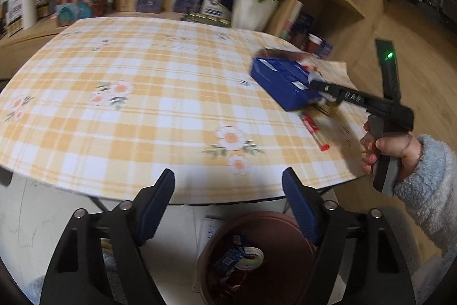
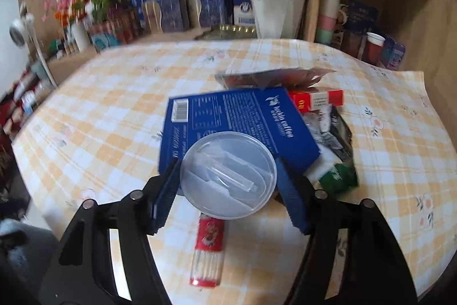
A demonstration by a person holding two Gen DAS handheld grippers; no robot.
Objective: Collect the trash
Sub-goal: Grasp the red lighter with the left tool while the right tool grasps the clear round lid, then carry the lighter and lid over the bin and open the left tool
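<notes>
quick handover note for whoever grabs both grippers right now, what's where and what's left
Left gripper: open, holding nothing, above the brown bin by the table's near edge.
Right gripper: jaws on either side of the clear plastic lid; whether the pads press on it I cannot tell.
Done: the bin already holds some trash.
Left on the table: blue coffee box, red packet, dark wrapper, green wrapper, red tube.

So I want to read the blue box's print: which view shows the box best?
The right wrist view: the blue box lies near and face-up, barcode and lettering showing, though the clear lid covers its near part. The left wrist view shows the box far off, blurred, print unreadable.
</notes>
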